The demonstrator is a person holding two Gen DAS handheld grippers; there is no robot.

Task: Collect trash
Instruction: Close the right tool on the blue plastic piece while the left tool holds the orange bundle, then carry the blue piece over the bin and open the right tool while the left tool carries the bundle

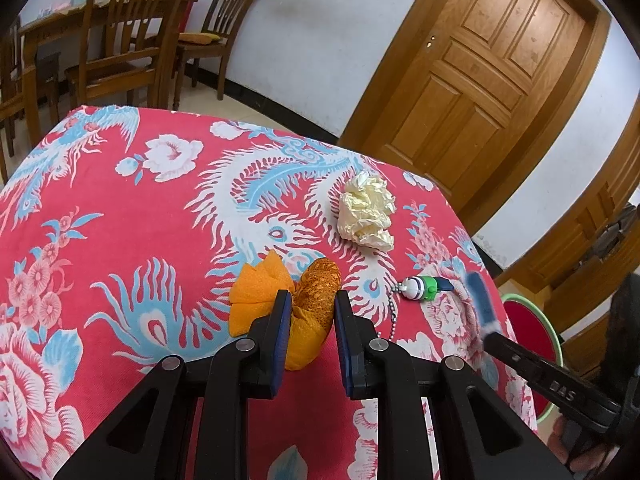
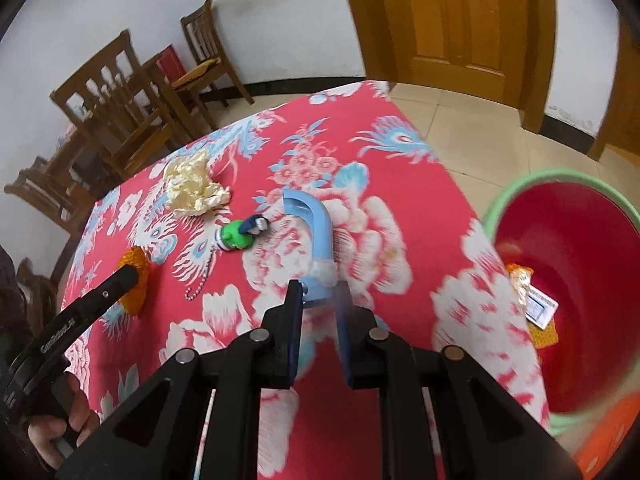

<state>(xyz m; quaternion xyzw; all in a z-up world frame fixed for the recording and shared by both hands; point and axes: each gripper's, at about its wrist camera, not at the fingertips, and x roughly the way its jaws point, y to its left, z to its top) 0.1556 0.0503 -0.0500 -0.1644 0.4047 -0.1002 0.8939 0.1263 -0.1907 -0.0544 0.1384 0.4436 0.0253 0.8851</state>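
Two grippers are in view, one per hand. The left gripper (image 1: pixel 310 308) is closed on one orange peel (image 1: pixel 308 312), which is clamped between its blue pads at the near part of the table (image 1: pixel 120 240). The peel rests on the red patterned cloth; its pale inner flaps spread to the left of the jaws and its pitted outer skin faces up and away.

The right gripper (image 2: pixel 320 300) is closed on one blue curved scraper (image 2: pixel 316 236), gripped at its near end, where a translucent wad clings to it. The long axis of the scraper runs away from the jaws, up the frame, and its open, hooked far end bends to the left. In the left wrist view the same scraper (image 1: pixel 482 304) is seen blurred at the right table edge, standing steeply above the cloth. Whether its far end touches the cloth cannot be told.

Beyond the scraper, one green and white keychain figure (image 2: pixel 238 236) lies on its side, its bead chain (image 2: pixel 204 276) trailing toward the near edge. Further off, one crumpled cream paper ball (image 2: pixel 192 188) sits on the cloth, well apart from both grippers.

One red bin (image 2: pixel 560 280) with a green rim stands on the floor just beside the right table edge. Orange scraps and one small card are seen inside it.

At least three wooden chairs (image 1: pixel 116 40) and one wooden door (image 1: pixel 492 72) are seen at the far wall.
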